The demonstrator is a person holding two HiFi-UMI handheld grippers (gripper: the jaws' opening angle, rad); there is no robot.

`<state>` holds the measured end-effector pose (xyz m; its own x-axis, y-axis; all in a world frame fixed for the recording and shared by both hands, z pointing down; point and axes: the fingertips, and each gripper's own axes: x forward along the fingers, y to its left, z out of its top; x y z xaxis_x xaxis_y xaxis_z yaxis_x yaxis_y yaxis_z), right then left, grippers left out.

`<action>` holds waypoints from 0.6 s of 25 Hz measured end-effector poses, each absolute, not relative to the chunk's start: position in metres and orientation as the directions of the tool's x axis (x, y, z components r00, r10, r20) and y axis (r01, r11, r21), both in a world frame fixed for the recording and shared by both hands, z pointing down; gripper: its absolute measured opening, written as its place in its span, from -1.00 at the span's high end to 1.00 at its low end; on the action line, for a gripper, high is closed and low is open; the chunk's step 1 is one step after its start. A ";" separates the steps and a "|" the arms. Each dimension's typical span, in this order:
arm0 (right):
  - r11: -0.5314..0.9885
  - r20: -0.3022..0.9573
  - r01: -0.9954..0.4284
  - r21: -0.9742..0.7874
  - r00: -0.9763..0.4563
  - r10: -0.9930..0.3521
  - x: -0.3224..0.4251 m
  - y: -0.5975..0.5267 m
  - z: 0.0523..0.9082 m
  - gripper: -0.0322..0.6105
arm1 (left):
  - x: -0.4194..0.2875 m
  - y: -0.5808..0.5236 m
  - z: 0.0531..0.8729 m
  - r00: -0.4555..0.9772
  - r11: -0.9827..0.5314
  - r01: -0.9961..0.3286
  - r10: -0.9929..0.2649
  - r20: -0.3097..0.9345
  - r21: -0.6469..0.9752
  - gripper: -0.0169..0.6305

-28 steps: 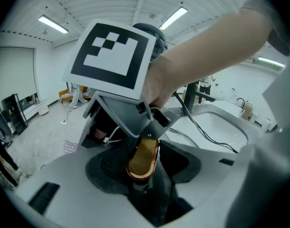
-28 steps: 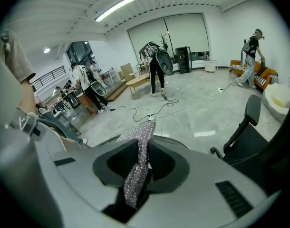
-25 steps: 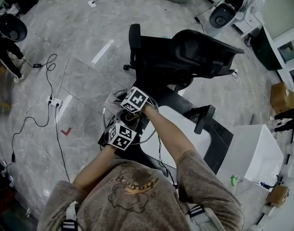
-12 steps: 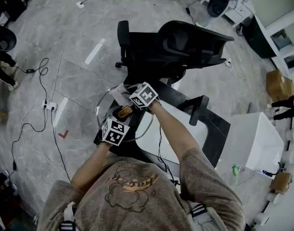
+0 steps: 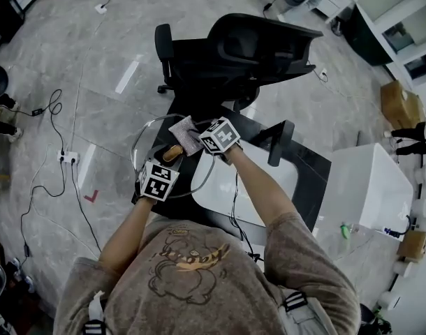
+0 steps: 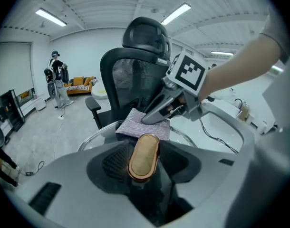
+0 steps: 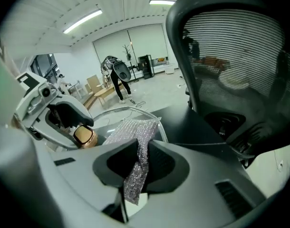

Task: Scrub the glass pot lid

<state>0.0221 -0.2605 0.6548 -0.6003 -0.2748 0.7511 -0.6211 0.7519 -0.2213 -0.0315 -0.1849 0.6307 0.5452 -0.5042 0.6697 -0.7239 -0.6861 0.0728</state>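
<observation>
Clamping the knob [image 6: 144,156], the left tongs [image 5: 165,162] are closed tight on that golden-brown oval and so carry the whole glass pot lid [image 5: 150,135] in the air. The lid hangs over the desk [image 5: 309,185] edge and, it seems, partly over the floor, with a black office chair [image 5: 241,51] at its 12 o'clock. The right tongs [image 6: 153,118] are pinched together on a silvery scouring cloth [image 7: 133,129], whose free end lies flat on the glass at 12 o'clock of the knob.

The lid hangs from one small, smooth knob. Hard pressure out near the rim could lever it round in the grip or twist it loose, and a fall would likely break it. The cloth is held by a narrow fold and could drag out of the tongs on a long stroke.

The lid is round, clear glass with a thin bright rim. Floor and desk show through it, and any soiling is too faint to judge.
</observation>
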 end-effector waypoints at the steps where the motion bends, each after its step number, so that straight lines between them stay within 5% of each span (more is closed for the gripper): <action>1: 0.739 0.749 -0.634 -0.226 -0.598 -0.284 0.026 -0.256 0.654 0.64 | -0.032 -0.185 0.630 0.546 -0.689 -0.721 -0.499 0.672 0.074 0.30; 15: 0.682 0.752 -0.699 -0.217 -0.565 -0.340 0.035 -0.184 0.648 0.64 | -0.031 -0.187 0.627 0.537 -0.710 -0.697 -0.422 0.730 0.102 0.31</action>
<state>0.0354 -0.1839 0.6481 -0.5648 -0.3402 0.7519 -0.6989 0.6817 -0.2165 -0.0310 -0.1869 0.6273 0.5372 -0.4224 0.7301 -0.6968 -0.7100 0.1019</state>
